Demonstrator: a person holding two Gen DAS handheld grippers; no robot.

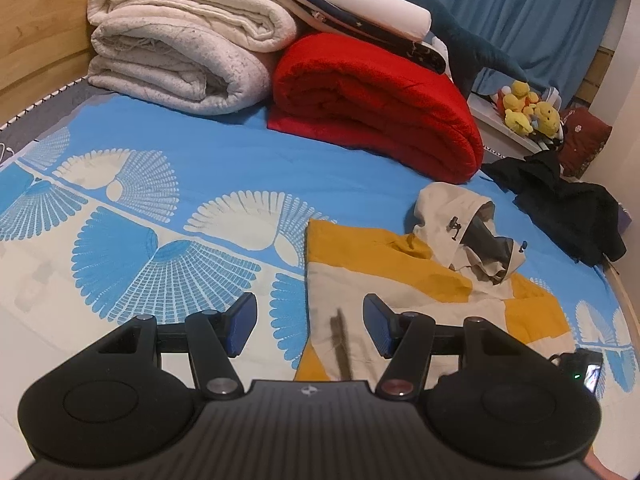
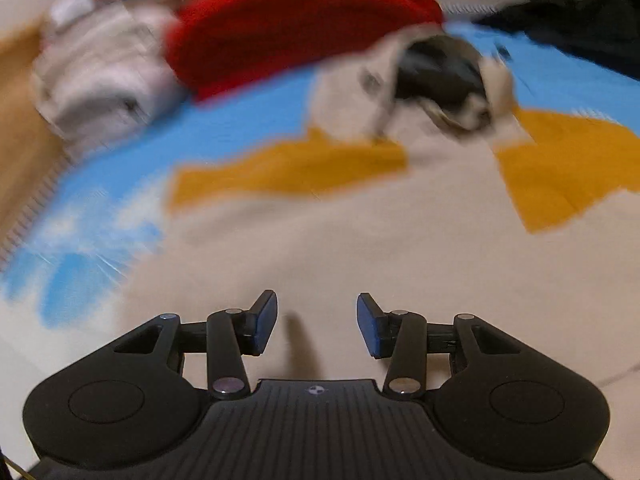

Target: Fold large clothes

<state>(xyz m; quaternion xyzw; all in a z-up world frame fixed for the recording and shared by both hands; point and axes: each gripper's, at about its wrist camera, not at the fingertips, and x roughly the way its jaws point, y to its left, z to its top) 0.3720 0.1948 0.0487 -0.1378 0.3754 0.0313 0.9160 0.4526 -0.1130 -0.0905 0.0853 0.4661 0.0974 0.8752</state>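
both the left gripper point(image 1: 310, 330) and right gripper point(image 2: 317, 326) hang wide apart, holding nothing, above the cream-and-yellow hooded jacket point(image 1: 404, 280) at lower centre.

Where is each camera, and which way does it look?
Left wrist: sits on the left gripper, looking across the bed at the hooded jacket and red blanket; its open fingers show.
Right wrist: sits on the right gripper, low over the jacket, blurred; its open fingers show.
Shared: jacket, red blanket, bed.
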